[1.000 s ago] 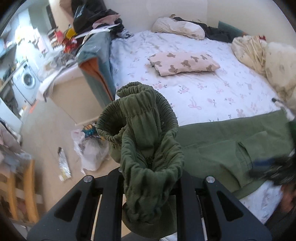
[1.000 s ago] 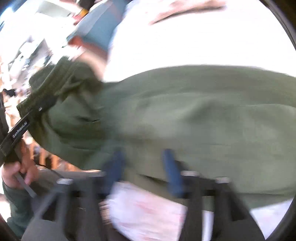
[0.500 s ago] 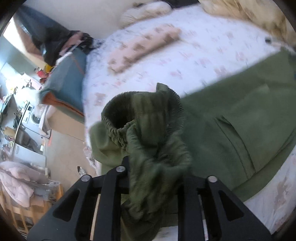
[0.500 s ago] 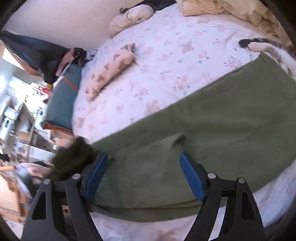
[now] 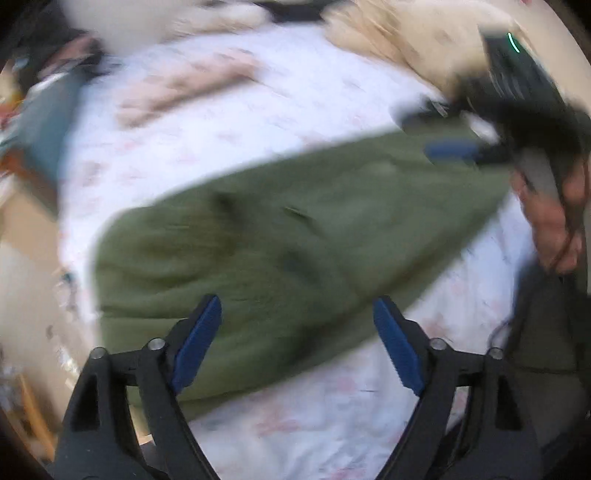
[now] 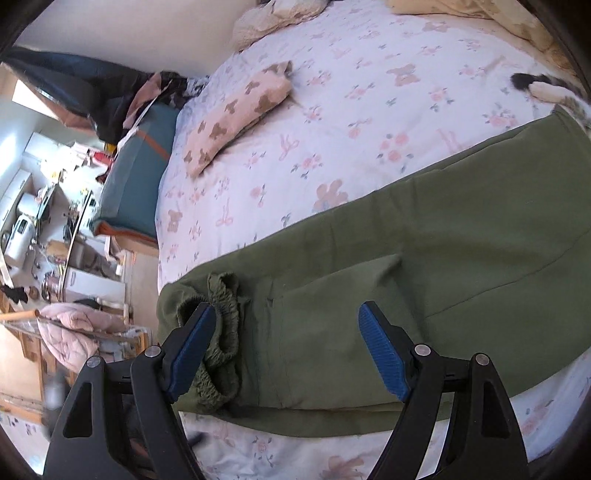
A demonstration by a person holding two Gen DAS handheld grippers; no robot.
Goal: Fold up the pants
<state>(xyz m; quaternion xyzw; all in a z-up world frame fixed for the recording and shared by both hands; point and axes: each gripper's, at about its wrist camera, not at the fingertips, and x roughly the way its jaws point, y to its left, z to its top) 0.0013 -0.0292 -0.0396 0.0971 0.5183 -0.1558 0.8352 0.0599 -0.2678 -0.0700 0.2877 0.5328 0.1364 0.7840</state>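
Note:
Olive green pants (image 6: pixel 424 266) lie flat along the near edge of the flowered bed, their gathered waistband (image 6: pixel 221 332) folded onto the left end. My right gripper (image 6: pixel 288 350) hangs open above that end, with nothing between its blue pads. The left wrist view is blurred: the pants (image 5: pixel 280 243) stretch across the bed below my left gripper (image 5: pixel 297 347), whose jaws are opening wide with no cloth between them. At the right edge of that view a hand (image 5: pixel 554 221) holds the other gripper.
A pink bear-print pillow (image 6: pixel 236 118) lies mid-bed, and a cream blanket (image 6: pixel 461 11) is heaped at the far side. A cat's paw and tail (image 6: pixel 543 88) rest beside the pants' far end. Beyond the bed's left side is a cluttered floor with a teal mattress (image 6: pixel 140 177).
The left gripper has let go of the bunched waistband, which now lies on the pants, and its jaws have spread wide. The right gripper has swung over the pants' left end.

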